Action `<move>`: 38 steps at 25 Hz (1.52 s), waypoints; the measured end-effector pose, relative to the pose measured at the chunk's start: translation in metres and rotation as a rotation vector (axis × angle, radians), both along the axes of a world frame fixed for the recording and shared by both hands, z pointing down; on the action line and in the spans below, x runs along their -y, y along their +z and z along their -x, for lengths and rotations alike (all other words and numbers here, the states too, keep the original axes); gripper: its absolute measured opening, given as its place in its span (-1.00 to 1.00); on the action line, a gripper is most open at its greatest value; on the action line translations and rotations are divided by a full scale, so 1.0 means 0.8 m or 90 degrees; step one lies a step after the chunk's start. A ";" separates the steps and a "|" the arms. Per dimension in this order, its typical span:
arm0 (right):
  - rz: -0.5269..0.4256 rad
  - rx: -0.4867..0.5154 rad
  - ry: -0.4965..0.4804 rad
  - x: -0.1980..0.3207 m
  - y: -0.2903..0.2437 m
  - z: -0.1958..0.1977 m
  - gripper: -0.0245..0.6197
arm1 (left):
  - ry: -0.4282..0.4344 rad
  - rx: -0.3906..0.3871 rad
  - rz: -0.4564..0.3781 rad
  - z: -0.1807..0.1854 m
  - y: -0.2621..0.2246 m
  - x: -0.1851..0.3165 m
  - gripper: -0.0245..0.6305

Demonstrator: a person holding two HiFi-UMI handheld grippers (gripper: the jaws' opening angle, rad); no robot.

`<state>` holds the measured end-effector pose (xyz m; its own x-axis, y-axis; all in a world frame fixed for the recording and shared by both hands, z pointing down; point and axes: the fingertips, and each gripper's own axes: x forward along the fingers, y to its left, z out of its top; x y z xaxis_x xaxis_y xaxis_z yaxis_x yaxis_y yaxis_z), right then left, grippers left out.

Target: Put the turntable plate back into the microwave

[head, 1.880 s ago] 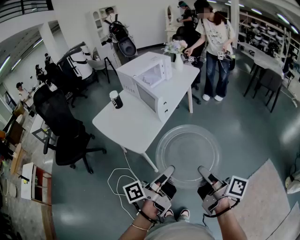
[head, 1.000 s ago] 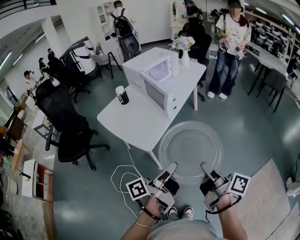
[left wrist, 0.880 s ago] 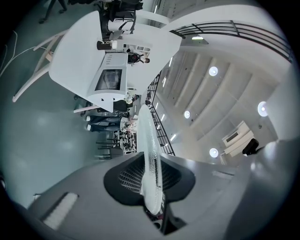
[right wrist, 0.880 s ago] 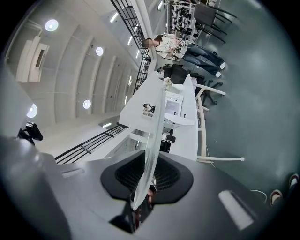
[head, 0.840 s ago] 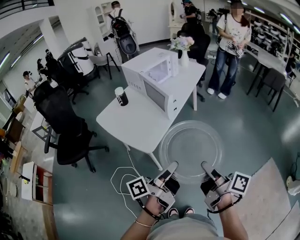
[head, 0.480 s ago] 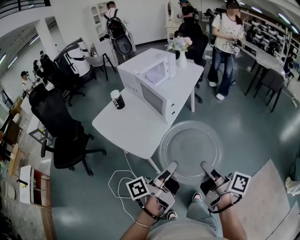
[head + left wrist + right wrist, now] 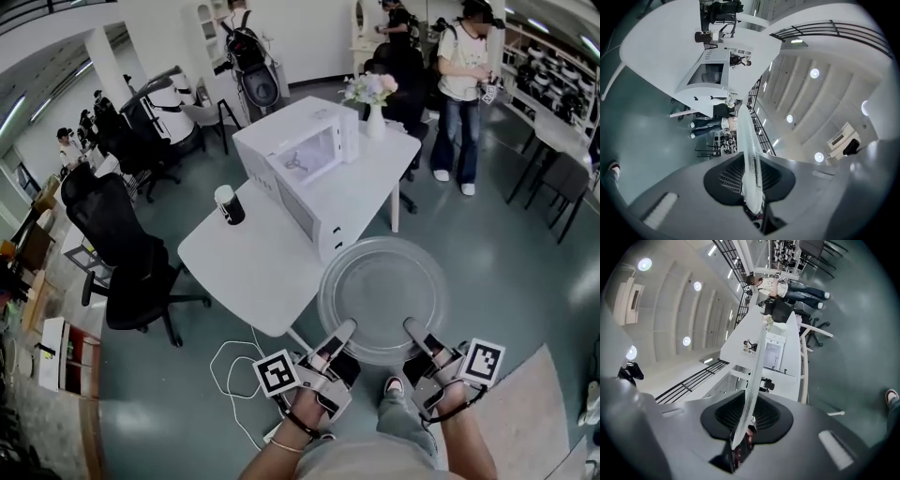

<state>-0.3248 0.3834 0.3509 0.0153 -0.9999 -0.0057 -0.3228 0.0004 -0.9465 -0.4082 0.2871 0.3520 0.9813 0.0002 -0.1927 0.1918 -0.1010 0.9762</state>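
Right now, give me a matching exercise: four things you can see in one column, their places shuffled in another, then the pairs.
1. turntable plate
2. microwave
3. cup
4. flower vase

A. far end of the table
B. near the table's left edge
C. middle of the table
D. clamped by the left gripper and right gripper

Pairs: 1-D, 2-C, 3-B, 4-A

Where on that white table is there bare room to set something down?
The near end of the table is bare, bordered by the cup, the microwave and the near edge. A narrower strip runs between microwave and flower vase. The far end is crowded.
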 end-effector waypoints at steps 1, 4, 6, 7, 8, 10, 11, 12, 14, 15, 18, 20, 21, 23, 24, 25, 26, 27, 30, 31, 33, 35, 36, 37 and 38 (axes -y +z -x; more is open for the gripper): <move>-0.002 0.000 -0.006 0.002 -0.002 -0.016 -0.77 | -0.007 -0.002 0.004 -0.015 -0.002 0.000 -0.81; -0.002 0.007 -0.023 0.008 -0.005 -0.061 -0.77 | -0.026 0.002 0.007 -0.057 -0.004 0.002 -0.81; 0.002 0.007 -0.034 0.012 -0.007 -0.093 -0.77 | -0.038 0.001 0.004 -0.087 -0.007 0.005 -0.81; 0.005 0.004 -0.040 0.013 -0.008 -0.109 -0.77 | -0.044 -0.001 0.002 -0.101 -0.008 0.006 -0.81; 0.007 0.000 -0.047 0.015 -0.008 -0.125 -0.77 | -0.050 -0.002 0.002 -0.116 -0.008 0.007 -0.81; 0.007 -0.003 -0.061 0.021 -0.010 -0.155 -0.77 | -0.065 -0.004 0.004 -0.142 -0.009 0.010 -0.81; 0.007 -0.001 -0.069 0.024 -0.010 -0.168 -0.77 | -0.073 -0.003 0.006 -0.154 -0.008 0.011 -0.81; 0.007 0.000 -0.077 0.027 -0.009 -0.180 -0.77 | -0.081 -0.002 0.008 -0.165 -0.006 0.012 -0.81; 0.008 0.004 -0.092 0.034 -0.006 -0.204 -0.77 | -0.096 0.001 0.009 -0.187 -0.003 0.016 -0.80; 0.008 0.006 -0.099 0.038 -0.005 -0.216 -0.77 | -0.102 0.002 0.010 -0.198 -0.002 0.019 -0.80; 0.010 0.012 -0.117 0.048 -0.001 -0.247 -0.77 | -0.118 0.008 0.012 -0.227 0.002 0.025 -0.80; 0.013 0.014 -0.128 0.055 0.000 -0.266 -0.77 | -0.129 0.010 0.011 -0.244 0.001 0.030 -0.80; 0.013 0.014 -0.133 0.058 0.001 -0.275 -0.77 | -0.134 0.011 0.009 -0.252 0.001 0.032 -0.80; 0.015 0.011 -0.141 0.065 0.002 -0.293 -0.77 | -0.146 0.014 0.005 -0.266 0.001 0.038 -0.80; 0.014 0.010 -0.144 0.068 0.001 -0.300 -0.77 | -0.152 0.015 0.004 -0.272 0.001 0.041 -0.80; 0.012 0.010 -0.147 0.071 0.001 -0.307 -0.77 | -0.157 0.015 0.003 -0.278 0.000 0.044 -0.80; 0.010 0.009 -0.150 0.075 0.000 -0.313 -0.77 | -0.161 0.015 0.003 -0.283 -0.001 0.047 -0.80; 0.007 0.011 -0.154 0.079 0.000 -0.317 -0.77 | -0.165 0.014 0.003 -0.287 -0.002 0.050 -0.80; 0.000 0.020 -0.164 0.093 0.002 -0.327 -0.77 | -0.174 0.019 0.002 -0.297 -0.001 0.061 -0.80; 0.000 0.024 -0.167 0.098 0.003 -0.329 -0.77 | -0.177 0.021 0.000 -0.299 -0.001 0.064 -0.80; 0.002 0.030 -0.173 0.107 0.008 -0.334 -0.77 | -0.184 0.024 -0.011 -0.304 0.002 0.072 -0.80; 0.005 0.032 -0.179 0.118 0.014 -0.343 -0.77 | -0.191 0.029 -0.023 -0.311 0.005 0.081 -0.79; 0.005 0.032 -0.182 0.123 0.017 -0.348 -0.77 | -0.194 0.032 -0.028 -0.315 0.008 0.086 -0.79; 0.006 0.032 -0.183 0.130 0.020 -0.353 -0.77 | -0.196 0.034 -0.031 -0.319 0.010 0.092 -0.79; 0.008 0.030 -0.185 0.137 0.023 -0.360 -0.77 | -0.198 0.034 -0.033 -0.325 0.012 0.099 -0.79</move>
